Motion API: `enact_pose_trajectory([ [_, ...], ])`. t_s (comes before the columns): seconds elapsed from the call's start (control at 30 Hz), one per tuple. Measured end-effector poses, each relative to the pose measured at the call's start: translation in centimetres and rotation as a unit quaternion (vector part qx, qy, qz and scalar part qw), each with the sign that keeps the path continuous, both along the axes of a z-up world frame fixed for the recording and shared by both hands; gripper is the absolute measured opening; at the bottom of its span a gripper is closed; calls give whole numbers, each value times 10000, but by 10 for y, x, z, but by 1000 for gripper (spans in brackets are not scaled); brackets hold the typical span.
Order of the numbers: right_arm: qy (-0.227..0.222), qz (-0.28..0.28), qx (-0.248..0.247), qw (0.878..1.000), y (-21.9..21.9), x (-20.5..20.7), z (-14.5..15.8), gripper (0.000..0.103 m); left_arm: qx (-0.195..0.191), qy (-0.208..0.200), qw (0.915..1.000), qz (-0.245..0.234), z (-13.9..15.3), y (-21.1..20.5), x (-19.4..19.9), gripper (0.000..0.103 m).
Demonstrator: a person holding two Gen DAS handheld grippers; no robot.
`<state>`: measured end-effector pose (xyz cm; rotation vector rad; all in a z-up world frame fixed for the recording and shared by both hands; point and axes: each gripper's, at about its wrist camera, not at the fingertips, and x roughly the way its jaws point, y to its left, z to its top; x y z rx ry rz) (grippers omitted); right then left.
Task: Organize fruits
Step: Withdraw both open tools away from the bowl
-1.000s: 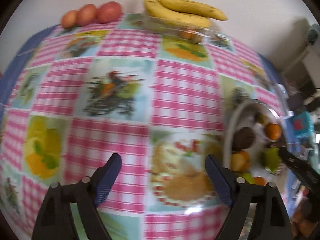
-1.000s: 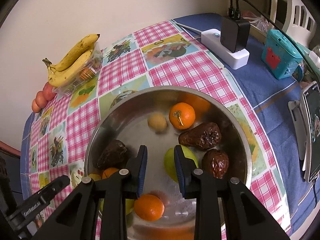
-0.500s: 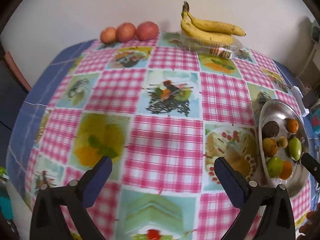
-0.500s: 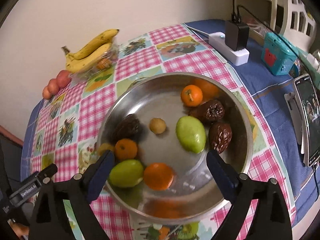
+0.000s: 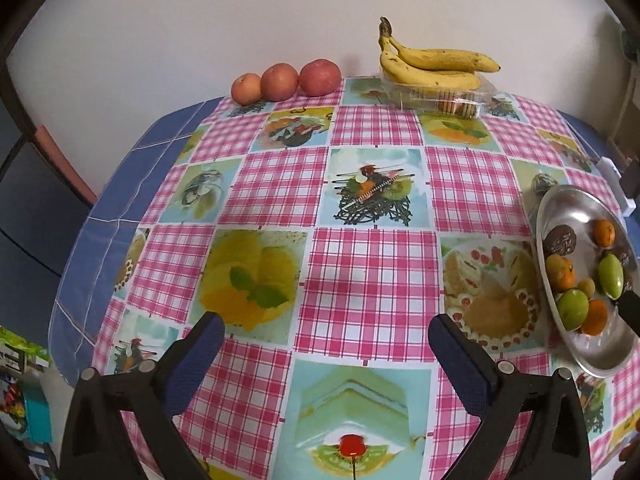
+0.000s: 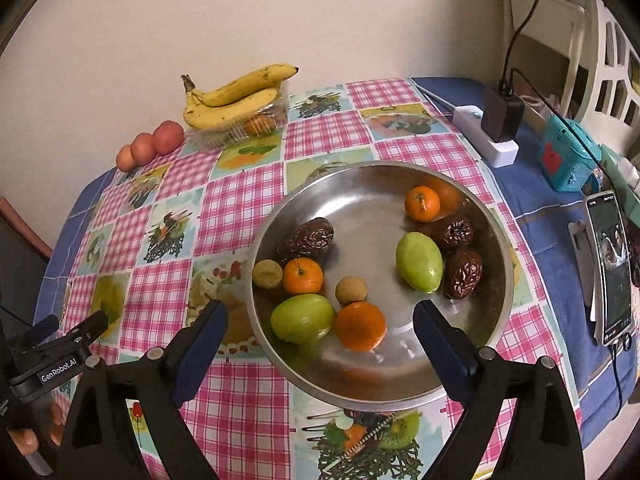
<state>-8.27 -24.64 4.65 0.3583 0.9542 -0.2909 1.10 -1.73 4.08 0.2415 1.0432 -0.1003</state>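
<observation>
Fruit sits in a steel bowl [image 6: 496, 280] on the right part of the checked tablecloth [image 5: 372, 280]: two green fruits [image 6: 419, 262], three oranges [image 6: 303, 276], three dark wrinkled fruits [image 6: 311, 236], two small tan ones [image 6: 351, 290]. Bananas [image 6: 236, 96] lie on a clear box by the wall, three red fruits [image 5: 286, 80] to their left. Right gripper [image 6: 320, 328] spread wide, empty, above near rim; 1.0 s ago its jaws were nearly closed low inside the bowl. Left gripper [image 5: 326, 336] released, empty, over cloth; now further back
</observation>
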Motion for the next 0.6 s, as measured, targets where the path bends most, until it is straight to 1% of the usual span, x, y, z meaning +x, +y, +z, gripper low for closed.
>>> enact_pose_trajectory([
  [0.13,46,63,-61,10000,4,2,-1,94,59,95,9999,-8,-2,0,0,103],
  [0.3,121,188,-183,9996,12,5,-2,94,-55,138,9999,12,-2,4,1,103],
  [0.6,184,239,-221,9993,15,7,-3,94,19,1,10000,16,2,4,-3,103],
])
